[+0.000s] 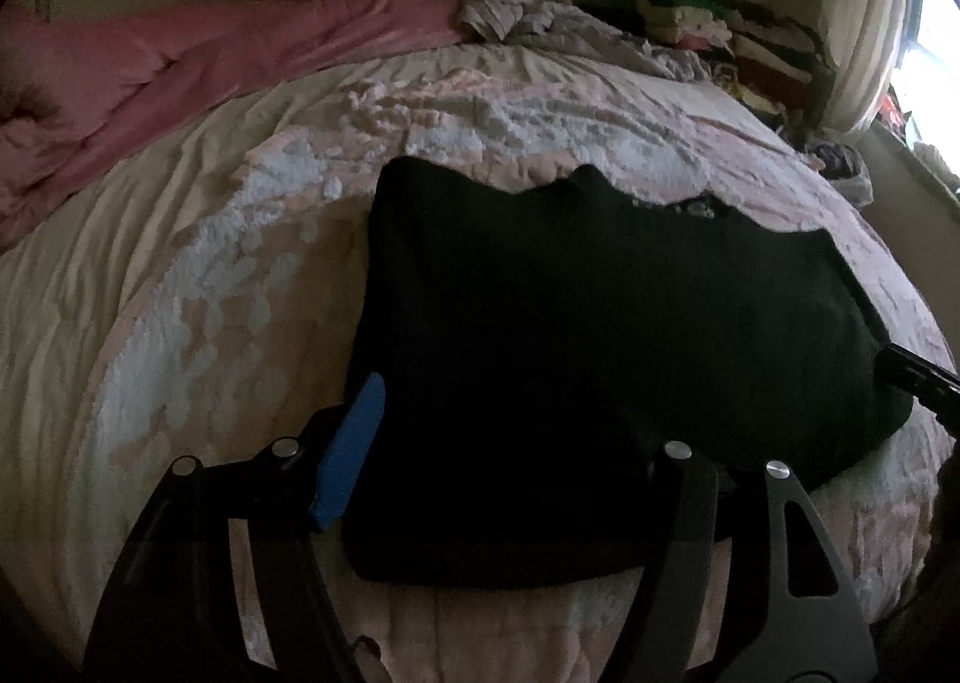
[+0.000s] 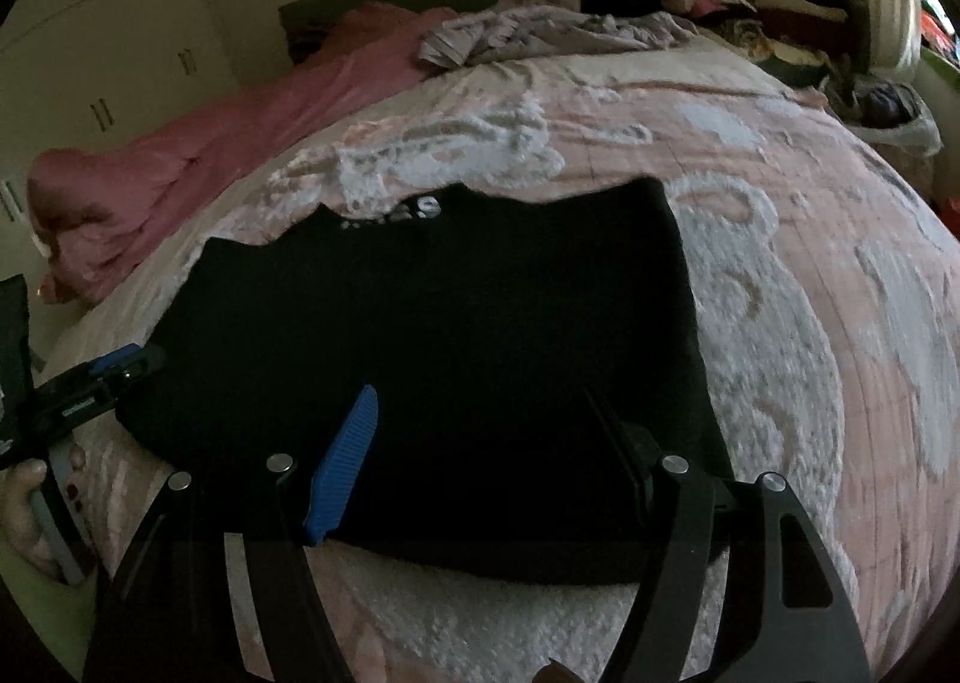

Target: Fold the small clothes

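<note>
Black top (image 1: 570,353) lies folded flat mid-bed (image 1: 180,293), pink blanket (image 1: 180,59) off at ten o'clock, and both the left gripper (image 1: 510,437) and right gripper (image 2: 486,443) hang over its near edge, jaws wide and empty, apparently just let go.

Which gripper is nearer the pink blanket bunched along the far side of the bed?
Left. The left gripper works the black garment's edge on the pink blanket's side; the right gripper sits at the opposite edge, farther away.
</note>
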